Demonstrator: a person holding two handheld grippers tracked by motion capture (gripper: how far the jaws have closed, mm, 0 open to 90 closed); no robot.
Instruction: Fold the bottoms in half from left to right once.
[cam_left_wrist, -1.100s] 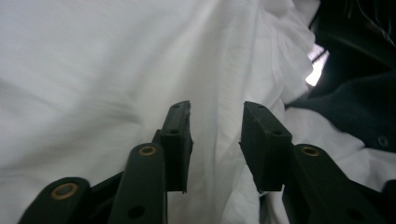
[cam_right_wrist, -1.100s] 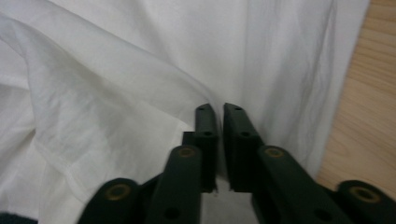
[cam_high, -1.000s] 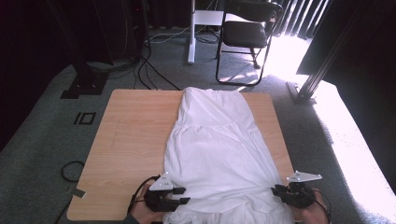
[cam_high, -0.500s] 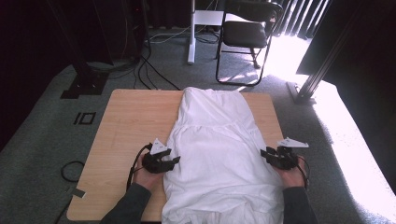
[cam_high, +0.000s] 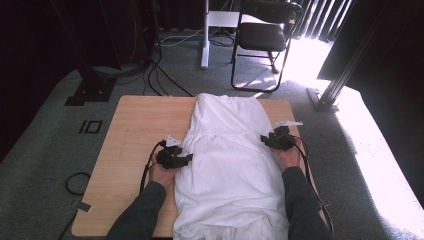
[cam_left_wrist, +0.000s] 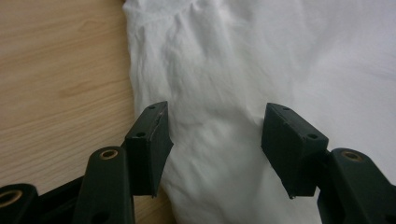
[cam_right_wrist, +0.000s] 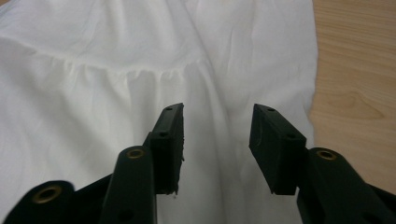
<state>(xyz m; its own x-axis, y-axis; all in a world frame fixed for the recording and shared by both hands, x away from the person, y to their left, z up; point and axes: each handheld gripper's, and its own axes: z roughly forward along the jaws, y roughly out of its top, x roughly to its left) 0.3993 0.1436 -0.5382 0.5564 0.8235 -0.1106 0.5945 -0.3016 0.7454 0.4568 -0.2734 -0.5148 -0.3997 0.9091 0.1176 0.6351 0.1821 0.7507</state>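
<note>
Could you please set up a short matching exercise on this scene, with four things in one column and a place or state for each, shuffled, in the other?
Things:
1. white garment
2. left gripper
3. right gripper
4. black chair

Places or states:
A. on the carpet beyond the far end of the table
B. spread lengthwise down the middle of the table
C. jaws apart over the garment's edge that has bare wood at the left in its own view
D. jaws apart just below the gathered seam, near the garment's other edge

Pairs: 1-B, 2-C, 3-D, 4-A
</note>
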